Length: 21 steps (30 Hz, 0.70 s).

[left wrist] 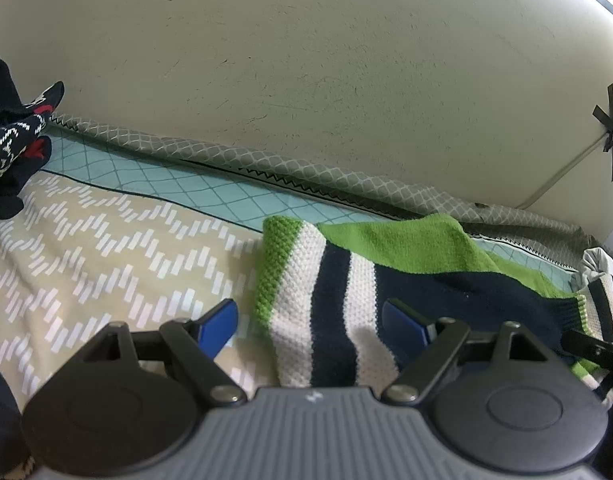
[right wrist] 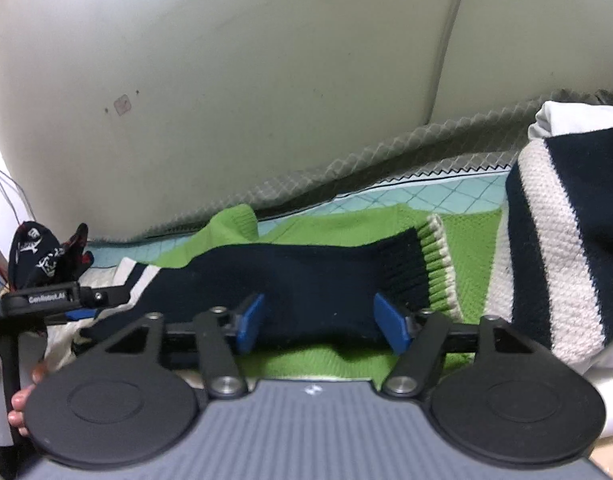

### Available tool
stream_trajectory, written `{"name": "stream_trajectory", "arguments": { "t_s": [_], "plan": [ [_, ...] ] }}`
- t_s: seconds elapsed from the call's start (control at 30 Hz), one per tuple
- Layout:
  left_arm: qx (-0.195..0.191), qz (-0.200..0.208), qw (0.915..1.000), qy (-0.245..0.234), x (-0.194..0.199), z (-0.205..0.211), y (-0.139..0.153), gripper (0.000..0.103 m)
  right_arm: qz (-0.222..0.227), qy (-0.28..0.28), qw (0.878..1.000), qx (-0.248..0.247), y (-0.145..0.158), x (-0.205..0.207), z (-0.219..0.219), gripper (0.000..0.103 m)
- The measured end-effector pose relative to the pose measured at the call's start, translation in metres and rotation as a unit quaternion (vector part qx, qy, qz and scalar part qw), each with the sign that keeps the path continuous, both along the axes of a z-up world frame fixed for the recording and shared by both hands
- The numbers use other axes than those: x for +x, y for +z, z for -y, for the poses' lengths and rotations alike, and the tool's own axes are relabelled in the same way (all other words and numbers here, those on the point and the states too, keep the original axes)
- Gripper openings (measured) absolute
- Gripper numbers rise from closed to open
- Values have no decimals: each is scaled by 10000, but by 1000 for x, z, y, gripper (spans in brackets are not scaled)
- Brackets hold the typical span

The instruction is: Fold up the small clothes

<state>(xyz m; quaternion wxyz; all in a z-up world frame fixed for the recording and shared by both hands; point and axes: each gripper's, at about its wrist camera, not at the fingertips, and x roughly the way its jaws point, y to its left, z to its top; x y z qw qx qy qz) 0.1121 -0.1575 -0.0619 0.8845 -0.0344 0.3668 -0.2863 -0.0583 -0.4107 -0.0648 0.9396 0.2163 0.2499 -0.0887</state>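
Sweater (left wrist: 338,280): a small knit in green, cream and navy stripes, lying on the bedspread (left wrist: 106,240) close to the wall (left wrist: 306,80). A navy sleeve (right wrist: 306,272) with a ribbed green-and-cream cuff (right wrist: 434,264) is laid across the green body.

Handling: judged soft, light and floppy. The knit will sag and stretch when lifted, and its layers may drag on each other. Not fragile, not slippery.

Where to hold: best taken at an edge or a fold line with both layers pinched together. The textured green hem (left wrist: 274,268) and the cuff look the firmest places. A grip in mid-panel would likely bunch the cloth.

Left gripper (left wrist: 310,322): blue fingers (left wrist: 218,324) spread wide, holding nothing. The striped hem end lies between them. The right pad sits over the navy knit, and contact cannot be told.

Right gripper (right wrist: 322,322): fingers (right wrist: 250,322) wide apart, straddling the navy sleeve. Nothing is pinched. Whether the pads touch the cloth cannot be told.

Nearby: a second striped knit (right wrist: 554,240) is piled at the right, and a dark patterned garment (left wrist: 14,140) lies at the left edge of the bed.

Risk: closing on one layer alone would probably pull the sleeve off the body and undo the fold.
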Motion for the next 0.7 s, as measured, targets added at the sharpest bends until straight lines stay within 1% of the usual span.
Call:
{"name": "stream_trajectory", "arguments": {
  "t_s": [0.07,0.17,0.23,0.3,0.4,0.43,0.5,0.57,0.63,0.7],
  "plan": [
    [2,2,10000,2,0,0,0,82,59,-16,10000,14,0,-2,1,64],
    [11,6,10000,-16,0,0,0,83,352,-83,9993,78,2,-13,4,71],
    [6,5,10000,-20,0,0,0,83,523,-128,9985,106,4,-18,6,71],
    [10,7,10000,-17,0,0,0,83,566,-162,9982,129,4,-20,8,71],
    [13,8,10000,-15,0,0,0,83,555,-174,9982,113,4,-20,8,71],
    [14,8,10000,-16,0,0,0,83,478,-183,9987,84,4,-17,7,71],
    [25,12,10000,-23,0,1,0,83,155,-196,9997,68,1,-8,6,70],
    [47,21,10000,-33,0,1,0,83,20,-146,9999,16,1,-2,5,70],
    [45,24,10000,-29,0,1,0,83,14,-145,9999,-47,1,-3,3,70],
    [17,27,10000,-5,0,-1,0,83,193,-147,9997,49,1,-8,6,70]
  ]
}}
